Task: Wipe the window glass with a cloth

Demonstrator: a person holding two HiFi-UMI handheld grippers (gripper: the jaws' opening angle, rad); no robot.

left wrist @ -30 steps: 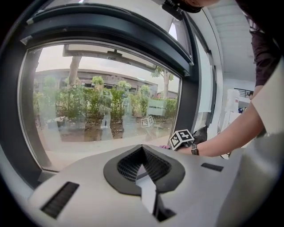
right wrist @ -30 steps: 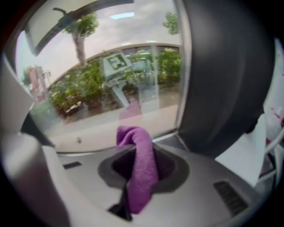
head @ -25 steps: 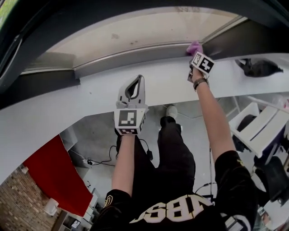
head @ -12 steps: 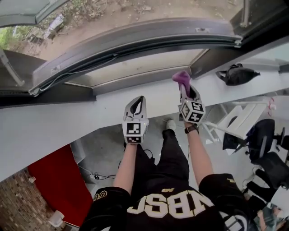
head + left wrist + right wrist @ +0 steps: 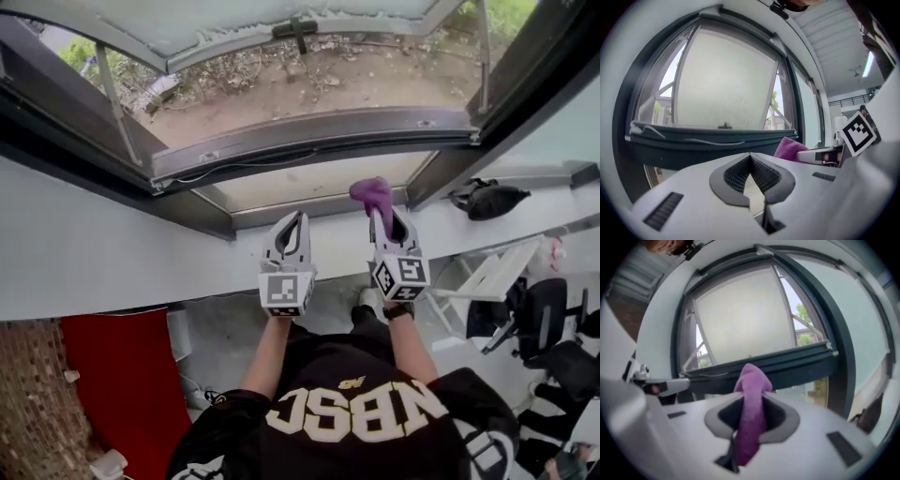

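Observation:
The purple cloth (image 5: 372,194) sticks up from my right gripper (image 5: 386,221), which is shut on it; the right gripper view shows the cloth (image 5: 751,413) pinched between the jaws and folding over at its top. My left gripper (image 5: 292,225) hangs beside it to the left, shut with nothing in it (image 5: 750,158). Both point at the open window, a short way back from its dark frame (image 5: 319,131). The tilted sash with its pale glass (image 5: 724,89) fills the middle of both gripper views. Neither gripper touches the glass (image 5: 740,319).
A white sill (image 5: 103,253) runs below the window. A black bag (image 5: 492,200) lies on the sill at the right. A white rack (image 5: 487,274) and an office chair (image 5: 553,328) stand lower right, a red panel (image 5: 122,394) lower left.
My right gripper has drawn the cloth back from the window frame's right corner toward the middle, level with the left gripper. The head view has tilted up, showing the open window.

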